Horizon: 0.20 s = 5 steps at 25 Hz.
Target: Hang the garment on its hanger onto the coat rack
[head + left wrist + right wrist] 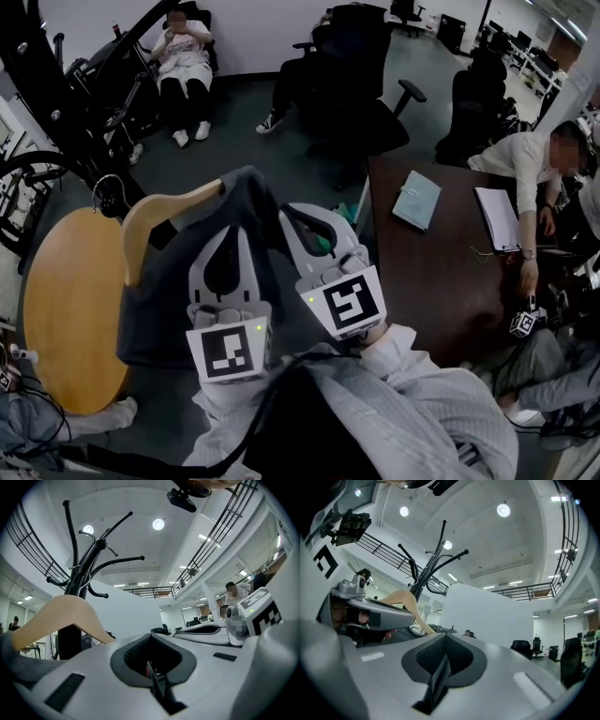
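A dark grey garment [159,309] hangs on a pale wooden hanger [155,211], up beside the black coat rack [56,94]. The hanger's wire hook [105,192] sits by a rack arm; whether it rests on the arm I cannot tell. My left gripper [230,232] points up at the garment's right shoulder, shut with nothing seen between its jaws. My right gripper [300,216] stands close beside it on the right, also shut and empty. In the left gripper view the hanger [61,613] and rack [75,573] rise on the left, past my left gripper [152,663]. The right gripper view shows the hanger [405,599] and rack [426,573] beyond my right gripper [440,667].
A round wooden table [70,309] lies below the garment on the left. On the right, a dark brown desk [422,281] carries a teal notebook [417,199] and papers [497,216], with a person [530,164] leaning over it. Office chairs [356,84] and a seated person [183,56] are farther back.
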{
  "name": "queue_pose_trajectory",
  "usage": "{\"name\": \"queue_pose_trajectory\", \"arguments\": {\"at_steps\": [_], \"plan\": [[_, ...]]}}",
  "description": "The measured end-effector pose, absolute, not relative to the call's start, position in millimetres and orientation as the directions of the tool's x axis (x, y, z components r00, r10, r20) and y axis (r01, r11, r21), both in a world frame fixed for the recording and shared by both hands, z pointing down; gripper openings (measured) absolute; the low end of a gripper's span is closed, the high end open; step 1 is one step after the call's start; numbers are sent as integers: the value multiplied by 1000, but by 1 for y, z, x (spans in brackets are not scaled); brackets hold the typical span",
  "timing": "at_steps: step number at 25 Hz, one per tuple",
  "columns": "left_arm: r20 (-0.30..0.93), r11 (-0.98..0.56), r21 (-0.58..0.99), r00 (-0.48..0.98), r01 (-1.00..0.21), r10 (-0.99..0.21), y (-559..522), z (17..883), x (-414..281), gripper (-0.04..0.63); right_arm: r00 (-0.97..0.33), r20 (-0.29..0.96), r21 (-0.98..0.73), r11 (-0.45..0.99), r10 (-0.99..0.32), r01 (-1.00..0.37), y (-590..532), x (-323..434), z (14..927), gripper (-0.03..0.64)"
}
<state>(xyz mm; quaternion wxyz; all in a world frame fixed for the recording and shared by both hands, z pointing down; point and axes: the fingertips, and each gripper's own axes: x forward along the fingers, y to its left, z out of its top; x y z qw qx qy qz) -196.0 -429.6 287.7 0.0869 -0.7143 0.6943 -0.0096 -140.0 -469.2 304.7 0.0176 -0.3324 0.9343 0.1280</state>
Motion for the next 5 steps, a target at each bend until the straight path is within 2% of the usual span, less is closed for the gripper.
{"name": "queue_pose_trajectory", "arguments": {"at_steps": [5], "plan": [[-83,-62,-157,76,-986,-994,-431,300,-185,5,-771,-107,231,739,-627,-633,-470,-133,316,0]]}}
